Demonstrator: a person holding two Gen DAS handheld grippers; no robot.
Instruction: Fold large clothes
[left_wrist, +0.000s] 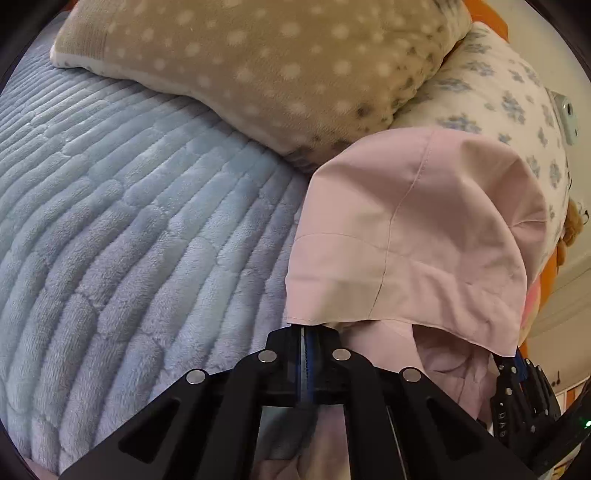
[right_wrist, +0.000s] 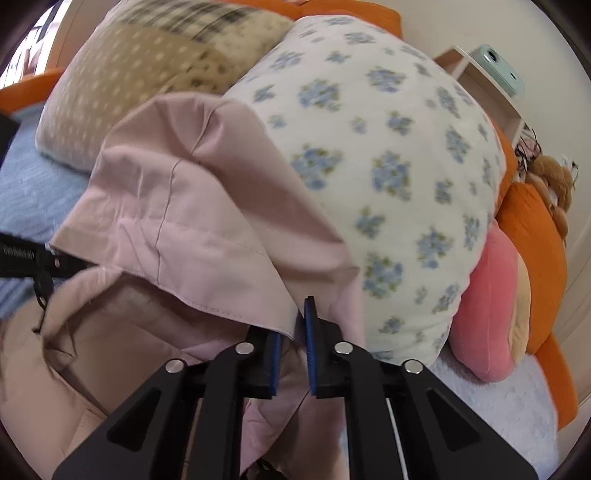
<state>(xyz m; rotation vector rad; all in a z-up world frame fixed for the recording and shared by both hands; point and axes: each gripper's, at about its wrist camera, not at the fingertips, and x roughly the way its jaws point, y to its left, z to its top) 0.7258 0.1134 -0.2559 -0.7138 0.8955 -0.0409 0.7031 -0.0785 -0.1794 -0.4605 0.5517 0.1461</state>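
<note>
A pink garment (left_wrist: 417, 236) hangs lifted above the bed, its hemmed edge stretched between both grippers. My left gripper (left_wrist: 308, 332) is shut on the hem's left corner. My right gripper (right_wrist: 295, 328) is shut on the hem's other end, with cloth between its blue pads (right_wrist: 309, 332). The right gripper also shows at the right edge of the left wrist view (left_wrist: 517, 360). The left gripper shows at the left edge of the right wrist view (right_wrist: 79, 264). More of the pink garment (right_wrist: 192, 206) sags below and between them.
A light blue ribbed blanket (left_wrist: 122, 229) covers the bed. A tan spotted pillow (left_wrist: 258, 59) and a white floral pillow (right_wrist: 388, 158) lie behind the garment. A pink plush (right_wrist: 487, 306), orange cushions (right_wrist: 535, 258) and a small shelf (right_wrist: 491, 88) stand at the right.
</note>
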